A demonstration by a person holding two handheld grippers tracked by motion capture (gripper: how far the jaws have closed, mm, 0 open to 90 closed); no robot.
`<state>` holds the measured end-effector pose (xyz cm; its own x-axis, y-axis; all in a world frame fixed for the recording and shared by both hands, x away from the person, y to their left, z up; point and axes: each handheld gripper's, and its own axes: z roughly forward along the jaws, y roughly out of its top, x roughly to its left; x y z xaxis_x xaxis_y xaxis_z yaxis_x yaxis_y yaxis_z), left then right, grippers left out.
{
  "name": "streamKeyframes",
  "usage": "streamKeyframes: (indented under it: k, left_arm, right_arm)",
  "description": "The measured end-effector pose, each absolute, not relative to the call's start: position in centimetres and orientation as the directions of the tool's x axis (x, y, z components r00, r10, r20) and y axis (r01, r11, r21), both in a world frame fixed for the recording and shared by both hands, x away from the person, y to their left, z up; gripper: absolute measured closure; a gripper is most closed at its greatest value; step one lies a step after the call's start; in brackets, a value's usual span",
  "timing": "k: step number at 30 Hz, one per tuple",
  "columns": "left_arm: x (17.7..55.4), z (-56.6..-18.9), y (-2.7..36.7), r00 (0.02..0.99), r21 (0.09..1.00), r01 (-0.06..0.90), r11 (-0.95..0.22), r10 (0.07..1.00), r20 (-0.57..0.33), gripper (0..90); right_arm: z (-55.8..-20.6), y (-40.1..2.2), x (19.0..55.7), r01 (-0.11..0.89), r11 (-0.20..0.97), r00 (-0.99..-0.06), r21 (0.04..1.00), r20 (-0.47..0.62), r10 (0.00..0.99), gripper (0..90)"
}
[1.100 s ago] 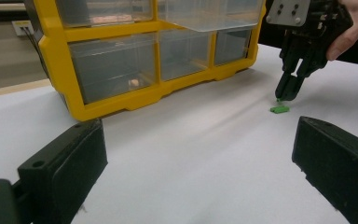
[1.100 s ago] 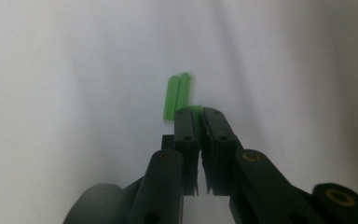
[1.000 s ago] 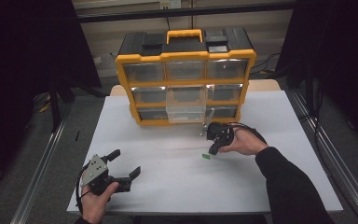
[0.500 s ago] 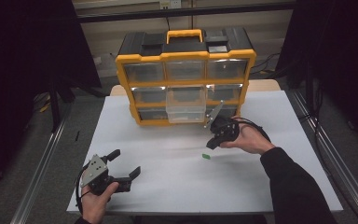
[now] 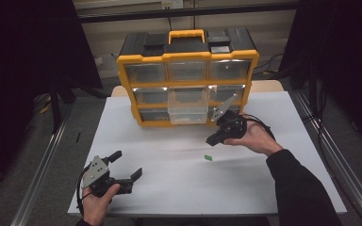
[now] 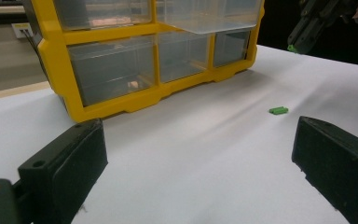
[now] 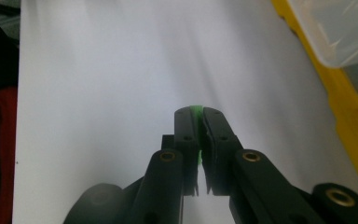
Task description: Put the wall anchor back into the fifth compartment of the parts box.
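A person's right hand holds my right gripper (image 5: 212,140) above the white table (image 5: 169,188), just in front of the yellow drawer cabinet (image 5: 188,61). Its jaws are shut on a small green piece (image 7: 196,108), which peeks out at the tips; the left gripper view shows that piece (image 6: 291,47) at the tip of the right gripper (image 6: 307,28). A second green piece (image 5: 208,158) lies loose on the table below it. My left gripper (image 5: 126,165) rests near the front left corner, jaws wide open and empty. One clear drawer (image 5: 187,114) in the middle column is pulled out.
The cabinet has a black top, a yellow handle and three rows of clear drawers; it stands at the table's back edge. Metal rails run along both sides of the table. A cable trails from the right gripper.
The right gripper has lifted off the table and moved back toward the cabinet with a green piece in its jaws. The left gripper has stayed put.
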<state>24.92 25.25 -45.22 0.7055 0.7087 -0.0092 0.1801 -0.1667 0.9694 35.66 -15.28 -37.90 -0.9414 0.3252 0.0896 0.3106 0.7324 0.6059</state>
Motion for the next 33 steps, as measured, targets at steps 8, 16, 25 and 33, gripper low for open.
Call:
streamKeyframes:
  k: [8,16,25,33]
  left_arm:
    - [24.9,-45.2,25.2,0.702,0.969,0.180,-0.170,0.712,-0.006,3.1]
    - [24.9,-45.2,25.2,0.701,0.969,0.178,-0.171,0.714,-0.003,3.1]
    - [24.9,-45.2,25.2,0.700,0.969,0.177,-0.172,0.714,-0.002,3.1]
    - [24.9,-45.2,25.2,0.701,0.969,0.178,-0.171,0.713,-0.003,3.1]
  right_arm:
    - [-35.7,-15.2,35.1,0.271,0.712,-0.948,0.648,0.049,0.316,85.1]
    - [-34.0,-15.0,34.8,0.237,0.681,-0.955,0.693,0.038,0.294,85.1]
    - [-32.5,-14.7,35.5,0.222,0.665,-0.957,0.713,0.029,0.289,85.1]
    - [-30.8,-13.8,35.9,0.203,0.665,-0.959,0.719,0.010,0.282,85.0]
